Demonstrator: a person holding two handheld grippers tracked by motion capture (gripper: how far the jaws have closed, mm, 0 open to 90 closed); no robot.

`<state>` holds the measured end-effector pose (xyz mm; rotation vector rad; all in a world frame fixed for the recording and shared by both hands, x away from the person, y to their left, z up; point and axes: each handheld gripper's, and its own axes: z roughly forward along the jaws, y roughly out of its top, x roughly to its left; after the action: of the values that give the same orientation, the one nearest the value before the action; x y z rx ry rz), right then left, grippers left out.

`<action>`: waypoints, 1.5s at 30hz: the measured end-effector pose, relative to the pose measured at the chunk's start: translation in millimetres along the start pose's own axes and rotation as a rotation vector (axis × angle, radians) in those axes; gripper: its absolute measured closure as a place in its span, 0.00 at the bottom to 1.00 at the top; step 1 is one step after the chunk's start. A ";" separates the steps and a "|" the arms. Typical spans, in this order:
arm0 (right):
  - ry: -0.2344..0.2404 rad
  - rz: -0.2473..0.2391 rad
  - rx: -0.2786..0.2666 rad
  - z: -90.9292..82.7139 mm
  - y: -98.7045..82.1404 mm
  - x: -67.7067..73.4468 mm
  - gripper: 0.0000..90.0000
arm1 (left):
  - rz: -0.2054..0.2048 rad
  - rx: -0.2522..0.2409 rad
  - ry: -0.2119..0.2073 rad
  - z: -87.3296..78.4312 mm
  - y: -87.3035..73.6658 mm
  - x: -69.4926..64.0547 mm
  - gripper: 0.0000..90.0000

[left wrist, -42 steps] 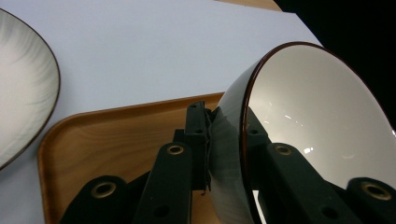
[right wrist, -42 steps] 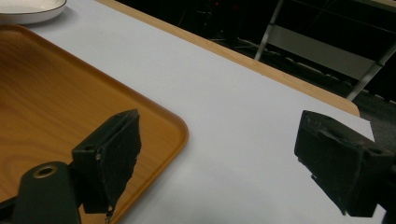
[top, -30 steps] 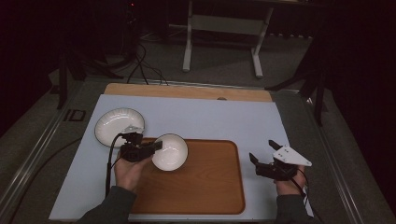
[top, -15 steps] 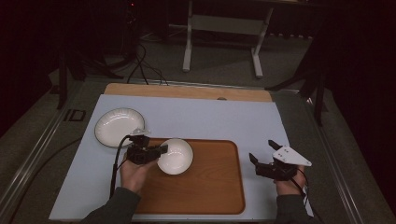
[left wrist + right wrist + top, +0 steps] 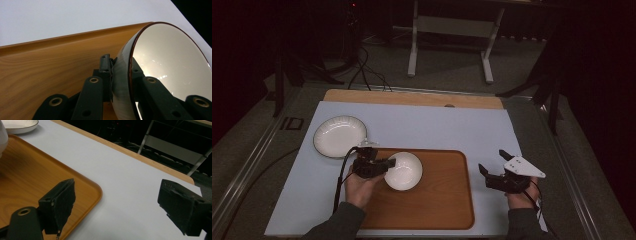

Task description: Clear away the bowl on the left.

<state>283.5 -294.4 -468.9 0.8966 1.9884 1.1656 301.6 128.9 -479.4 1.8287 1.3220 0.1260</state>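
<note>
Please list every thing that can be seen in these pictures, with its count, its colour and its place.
bowl: one, white with a dark rim, over the tray's left part, rim clamped by the left gripper.
plate: one, white, on the mat, beyond the tray's left corner.
tray: one, brown wood-look, on the mat near the person.
mat: one, pale blue-white, covering the table.
table: one, wooden edge at the far side.
left gripper: one, black, shut on the bowl's rim.
right gripper: one, black, open, right of the tray.
</note>
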 end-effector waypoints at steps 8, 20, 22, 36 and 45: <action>-0.001 0.000 0.000 -0.4 -0.2 -0.4 0.16 | 0.006 0.023 -0.002 5.2 -1.8 -3.1 0.89; -0.001 -0.001 0.002 -0.1 0.1 0.3 0.16 | 0.030 0.058 0.005 17.9 -6.4 -9.0 0.89; -0.001 -0.001 0.002 -0.1 0.1 0.4 0.16 | 0.035 0.066 0.003 19.8 -7.2 -10.0 0.89; -0.003 -0.003 0.005 -0.1 0.0 0.3 0.16 | 0.029 0.099 0.021 30.9 -12.0 -8.5 0.89; -0.004 -0.006 0.006 0.0 -0.1 0.5 0.16 | 0.014 0.114 0.025 33.8 -13.5 -4.2 0.90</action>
<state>283.2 -294.1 -469.1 0.8945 1.9911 1.1549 307.7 107.2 -508.2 1.9381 1.3580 0.0833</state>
